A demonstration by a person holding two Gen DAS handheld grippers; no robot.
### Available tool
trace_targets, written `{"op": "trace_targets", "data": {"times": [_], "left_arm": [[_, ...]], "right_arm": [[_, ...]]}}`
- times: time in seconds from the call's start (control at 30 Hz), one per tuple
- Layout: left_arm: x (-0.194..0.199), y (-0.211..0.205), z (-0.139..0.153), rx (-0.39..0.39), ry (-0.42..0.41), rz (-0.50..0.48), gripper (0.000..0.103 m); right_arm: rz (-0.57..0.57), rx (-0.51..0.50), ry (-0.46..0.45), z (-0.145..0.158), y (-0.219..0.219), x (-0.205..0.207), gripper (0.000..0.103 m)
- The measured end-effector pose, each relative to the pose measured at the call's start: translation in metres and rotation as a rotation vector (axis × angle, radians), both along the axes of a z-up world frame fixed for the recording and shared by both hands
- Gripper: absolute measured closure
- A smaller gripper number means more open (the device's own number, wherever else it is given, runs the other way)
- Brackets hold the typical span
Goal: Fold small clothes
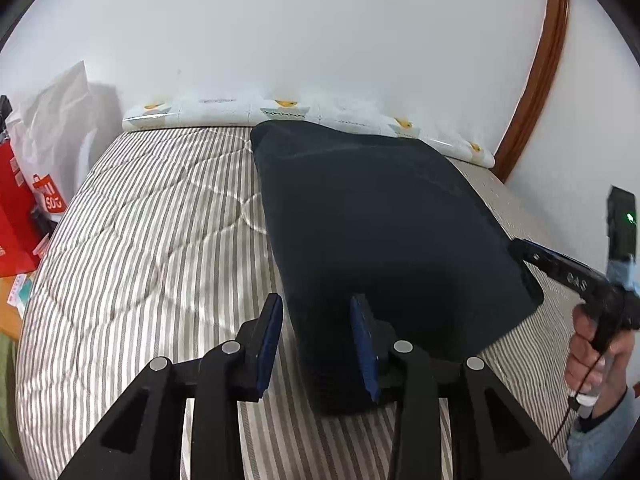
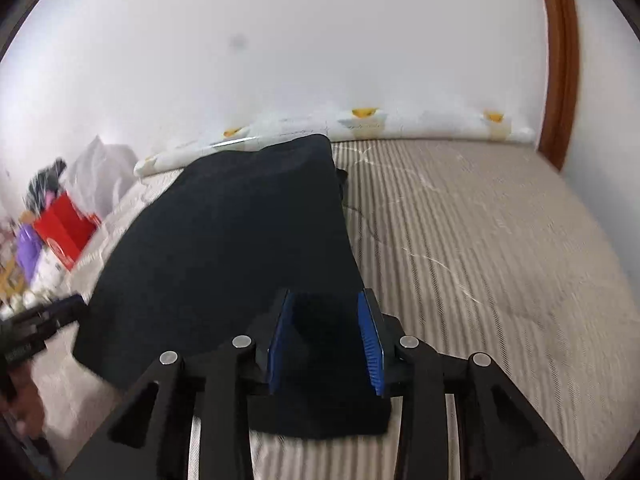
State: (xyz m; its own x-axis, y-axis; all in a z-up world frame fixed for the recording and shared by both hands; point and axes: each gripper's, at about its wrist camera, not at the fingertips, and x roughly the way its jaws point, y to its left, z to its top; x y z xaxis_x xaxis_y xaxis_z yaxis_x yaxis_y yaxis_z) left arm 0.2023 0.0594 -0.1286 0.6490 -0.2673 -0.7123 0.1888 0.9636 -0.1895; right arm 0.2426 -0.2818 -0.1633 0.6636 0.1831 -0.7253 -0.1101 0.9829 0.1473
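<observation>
A dark navy garment (image 1: 380,220) lies folded flat on the striped bed (image 1: 160,220), reaching back toward the wall. My left gripper (image 1: 316,300) hovers over its near left corner with the jaws apart; one blue pad is over the stripes, the other over the cloth. My right gripper (image 2: 326,296) stands over the garment's (image 2: 240,240) near right corner, also apart, with dark cloth lying loose between the pads. In the left wrist view a hand (image 1: 592,344) holds that right tool at the garment's right edge.
A rolled white mat with yellow prints (image 1: 288,110) lines the wall behind the bed. A red bag (image 1: 16,220) and a white plastic bag (image 1: 60,120) stand left of the bed. A wooden door frame (image 1: 536,80) rises at the right. Striped bedding (image 2: 460,240) stretches right of the garment.
</observation>
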Motion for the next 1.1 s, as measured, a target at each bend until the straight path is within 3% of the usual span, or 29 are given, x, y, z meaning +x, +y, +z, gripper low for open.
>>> {"op": "trace_targets", "data": {"times": [0.2, 0.23, 0.27, 0.5, 0.67, 0.77, 0.83, 0.87, 0.9, 1.1], "left_arm": [[0.028, 0.008, -0.005, -0.033, 0.021, 0.016, 0.06], [0.032, 0.008, -0.007, -0.037, 0.027, 0.012, 0.058], [0.036, 0.006, -0.01, -0.032, 0.032, 0.008, 0.056], [0.044, 0.002, -0.019, -0.028, 0.025, -0.006, 0.051], [0.041, 0.001, -0.018, -0.023, 0.018, -0.008, 0.051], [0.04, 0.001, -0.017, -0.02, 0.019, -0.003, 0.051], [0.039, 0.0, -0.017, -0.018, 0.024, 0.001, 0.051], [0.039, 0.0, -0.017, -0.016, 0.025, 0.001, 0.052], [0.038, 0.0, -0.016, -0.013, 0.024, 0.0, 0.052], [0.031, 0.0, -0.014, 0.003, 0.023, -0.001, 0.052]], "right_arm": [[-0.024, 0.021, 0.057, -0.019, 0.001, 0.041, 0.072], [-0.016, 0.015, 0.057, -0.022, 0.002, 0.041, 0.091], [-0.023, -0.002, 0.043, -0.024, 0.002, 0.038, 0.099], [-0.039, 0.016, 0.013, -0.018, -0.008, 0.019, 0.099], [-0.024, 0.036, 0.019, -0.014, -0.009, 0.025, 0.088], [-0.022, 0.045, 0.05, -0.023, -0.006, 0.035, 0.087], [-0.029, 0.041, 0.055, -0.027, -0.004, 0.038, 0.087], [-0.032, 0.042, 0.053, -0.027, -0.004, 0.039, 0.097], [-0.033, 0.043, 0.036, -0.026, -0.005, 0.038, 0.1], [-0.051, 0.051, -0.008, -0.014, -0.014, 0.025, 0.1]]}}
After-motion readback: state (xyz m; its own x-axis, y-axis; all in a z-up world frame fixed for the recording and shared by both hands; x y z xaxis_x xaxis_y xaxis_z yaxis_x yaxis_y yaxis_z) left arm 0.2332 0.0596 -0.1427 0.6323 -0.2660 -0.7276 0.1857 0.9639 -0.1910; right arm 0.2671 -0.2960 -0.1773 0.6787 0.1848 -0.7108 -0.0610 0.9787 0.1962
